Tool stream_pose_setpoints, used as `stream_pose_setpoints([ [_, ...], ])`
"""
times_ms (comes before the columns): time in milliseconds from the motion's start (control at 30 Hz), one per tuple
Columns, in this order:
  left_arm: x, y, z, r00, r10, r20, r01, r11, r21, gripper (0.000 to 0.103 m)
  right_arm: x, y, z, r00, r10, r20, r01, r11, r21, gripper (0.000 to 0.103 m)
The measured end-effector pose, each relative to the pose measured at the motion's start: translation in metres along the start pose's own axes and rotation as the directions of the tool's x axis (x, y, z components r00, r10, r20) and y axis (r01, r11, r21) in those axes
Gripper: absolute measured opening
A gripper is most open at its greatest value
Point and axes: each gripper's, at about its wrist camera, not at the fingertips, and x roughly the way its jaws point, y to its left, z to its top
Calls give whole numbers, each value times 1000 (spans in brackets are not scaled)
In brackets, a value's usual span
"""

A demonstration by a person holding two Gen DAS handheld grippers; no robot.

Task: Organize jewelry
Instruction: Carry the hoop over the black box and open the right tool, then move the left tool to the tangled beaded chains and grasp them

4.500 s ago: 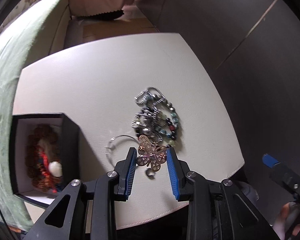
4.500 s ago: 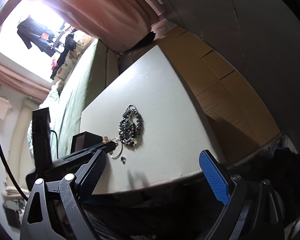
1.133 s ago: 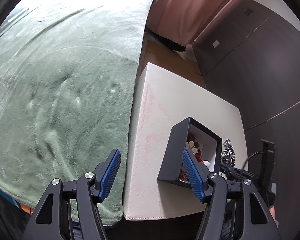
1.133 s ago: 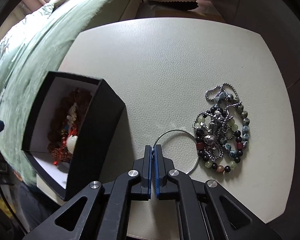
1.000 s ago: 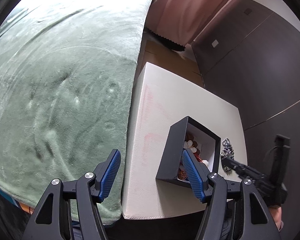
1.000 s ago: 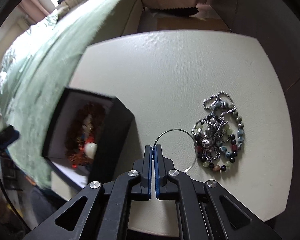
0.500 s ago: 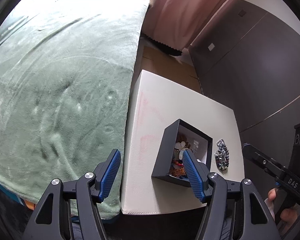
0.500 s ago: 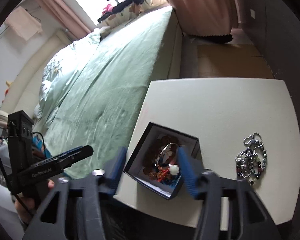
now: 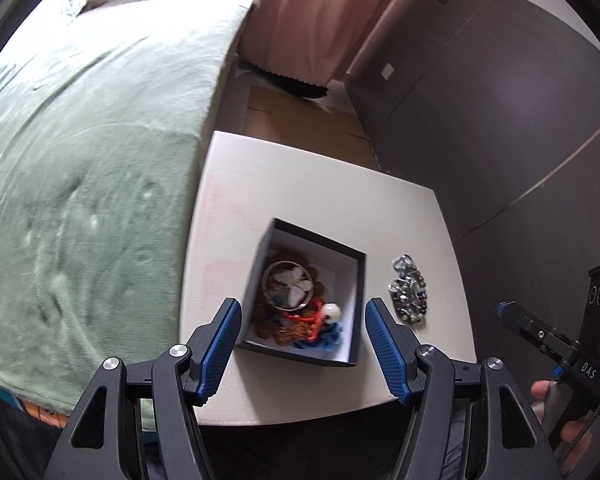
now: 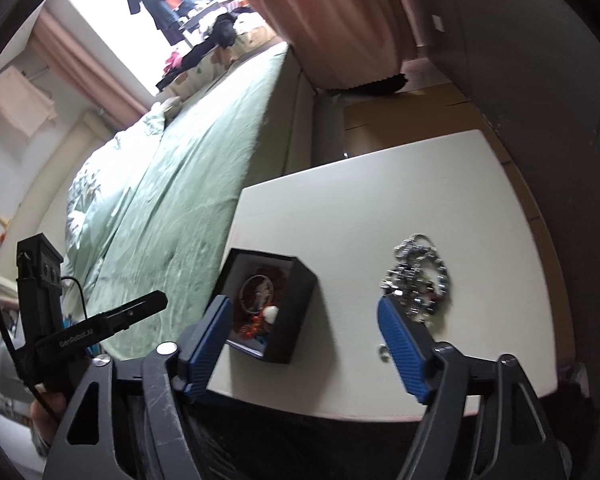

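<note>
A black jewelry box with a white lining stands on the white table. In it lie a silver bangle, a white butterfly piece, brown beads, red and blue pieces and a white bead. A pile of beaded bracelets lies on the table to the right of the box. My left gripper is open and empty, held above the box's near side. My right gripper is open and empty, above the table's near edge between the box and the bracelets. A small ring lies near its right finger.
A bed with a green blanket runs along the table's left side. A dark wall stands on the right. Pink curtains hang at the back. Each gripper's body shows in the other view's edge.
My right gripper carried the silver bangle from the table to the box, opened and let it go there, then drew back. My left gripper moved closer over the box.
</note>
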Motion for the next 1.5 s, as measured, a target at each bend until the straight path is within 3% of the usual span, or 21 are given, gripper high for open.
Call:
stream_pose_setpoints([
  [167,16,-34,-2,1000,-3,-25,4,999,53,65,-12,-36,-8,1000,-17,-1,17,997,76,94],
  [700,78,-127,-5,995,24,-100,-4,980,200,64,-50,-127,-29,993,-36,113,10,976,216,95],
  [900,113,-151,-4,986,61,-154,-21,970,244,37,-51,-150,-36,991,-59,123,25,966,256,88],
  [967,126,-157,-3,982,75,-175,-29,968,249,36,-48,-157,-37,991,-65,114,32,963,267,84],
  [1167,155,-169,-5,972,114,-206,-52,958,283,29,-40,-170,-38,990,-113,79,87,957,277,83],
  [1500,197,-161,-9,947,180,-265,-102,953,285,19,-34,-186,-39,991,-124,53,102,948,301,83],
])
